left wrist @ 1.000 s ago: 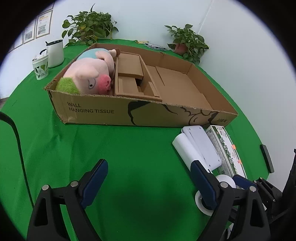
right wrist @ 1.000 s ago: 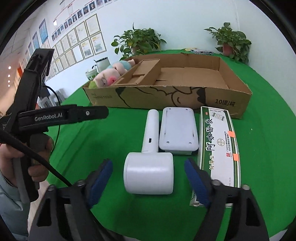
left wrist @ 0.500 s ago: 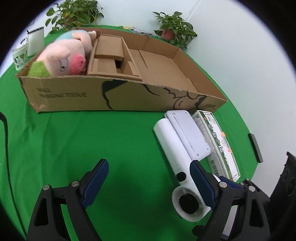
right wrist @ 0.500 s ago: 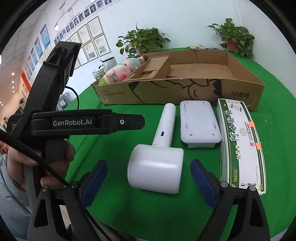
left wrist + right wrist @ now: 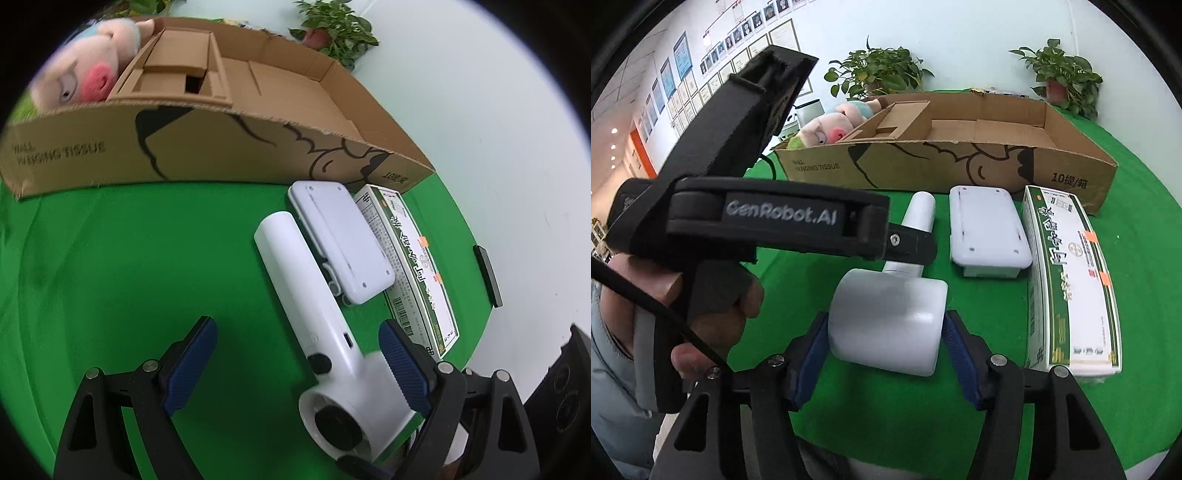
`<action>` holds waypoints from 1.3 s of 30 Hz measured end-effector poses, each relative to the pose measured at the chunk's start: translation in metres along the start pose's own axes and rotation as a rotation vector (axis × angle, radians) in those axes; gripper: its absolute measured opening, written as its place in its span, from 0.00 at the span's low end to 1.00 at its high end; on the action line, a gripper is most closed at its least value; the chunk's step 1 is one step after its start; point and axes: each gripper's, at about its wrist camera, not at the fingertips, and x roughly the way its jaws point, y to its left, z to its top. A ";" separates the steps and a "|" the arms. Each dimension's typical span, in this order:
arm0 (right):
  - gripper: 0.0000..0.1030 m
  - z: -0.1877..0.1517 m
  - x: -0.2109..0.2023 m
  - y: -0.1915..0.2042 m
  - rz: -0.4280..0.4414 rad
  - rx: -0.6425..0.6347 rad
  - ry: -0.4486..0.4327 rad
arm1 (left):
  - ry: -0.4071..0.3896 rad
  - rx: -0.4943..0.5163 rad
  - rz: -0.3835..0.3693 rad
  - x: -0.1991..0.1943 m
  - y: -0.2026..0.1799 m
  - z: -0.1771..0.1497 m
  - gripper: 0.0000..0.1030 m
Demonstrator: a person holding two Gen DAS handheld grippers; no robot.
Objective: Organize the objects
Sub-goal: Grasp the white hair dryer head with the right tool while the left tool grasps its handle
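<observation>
A white hair dryer point(image 5: 295, 273) lies on the green cloth, handle toward the cardboard box point(image 5: 221, 147). My right gripper point(image 5: 884, 332) has its jaws closing on the dryer's round head point(image 5: 886, 317), with both blue pads against its sides. My left gripper point(image 5: 297, 326) stands open above the handle's lower end, touching nothing. A white flat case point(image 5: 340, 236) and a green-and-white carton point(image 5: 410, 258) lie beside the dryer. A pink plush pig point(image 5: 88, 70) lies in the box's left end.
A person's hand point(image 5: 713, 295) holds the left tool close on the left of the right wrist view. A black device point(image 5: 487, 273) lies at the table's right edge. Potted plants point(image 5: 879, 74) stand behind the box. The box's right half point(image 5: 1008, 129) holds nothing.
The left gripper tipped downward and came nearer the dryer. The right jaws spread wider, then closed in onto the dryer's head as the gripper moved up to it.
</observation>
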 end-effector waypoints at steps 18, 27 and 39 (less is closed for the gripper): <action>0.61 0.005 0.009 0.008 -0.009 0.000 0.017 | -0.014 0.025 0.006 0.005 -0.008 -0.003 0.81; 0.55 -0.013 0.017 0.020 -0.063 -0.063 0.023 | -0.046 0.014 0.026 -0.001 -0.004 -0.015 0.48; 0.55 -0.022 0.017 0.023 -0.073 -0.071 0.031 | -0.058 0.007 0.036 -0.005 -0.003 -0.015 0.42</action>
